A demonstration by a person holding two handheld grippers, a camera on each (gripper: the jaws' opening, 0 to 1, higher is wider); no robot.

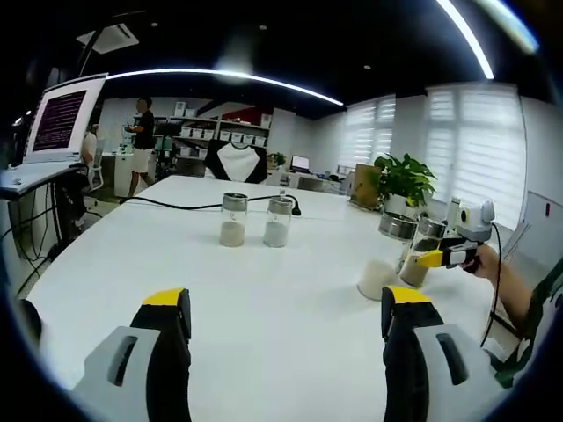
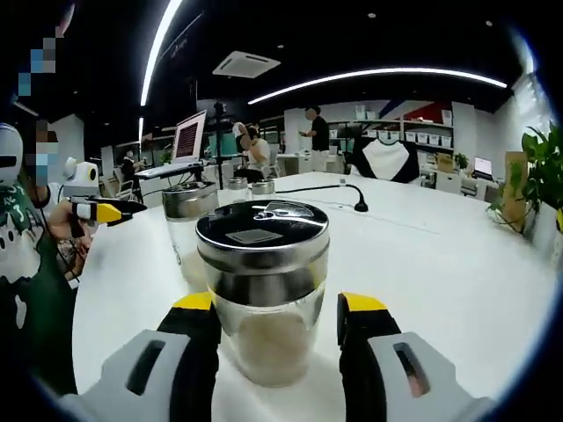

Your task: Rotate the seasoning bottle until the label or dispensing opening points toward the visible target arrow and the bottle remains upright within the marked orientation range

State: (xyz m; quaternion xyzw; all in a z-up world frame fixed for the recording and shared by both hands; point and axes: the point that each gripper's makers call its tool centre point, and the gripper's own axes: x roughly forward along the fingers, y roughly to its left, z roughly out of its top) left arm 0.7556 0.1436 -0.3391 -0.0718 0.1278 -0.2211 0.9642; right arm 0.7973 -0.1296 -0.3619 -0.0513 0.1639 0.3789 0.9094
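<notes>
A seasoning bottle (image 2: 262, 290), clear glass with pale powder and a steel lid, stands upright between the jaws of my right gripper (image 2: 280, 308), which press close on its sides. It appears at the table's right as the seasoning bottle (image 1: 420, 255), with the right gripper (image 1: 440, 258) on it. A second bottle (image 1: 385, 255) (image 2: 187, 224) stands right beside it. Two more bottles (image 1: 234, 220) (image 1: 278, 221) stand mid-table. My left gripper (image 1: 286, 321) hovers open over bare table, and it also comes in from the left as the left gripper (image 2: 104, 211) in a person's hand.
The white table (image 1: 264, 290) is wide. A black cable (image 1: 185, 207) runs across its far part. A potted plant (image 1: 403, 180) stands at the far right and a monitor (image 1: 63, 119) at the left. People stand in the office behind.
</notes>
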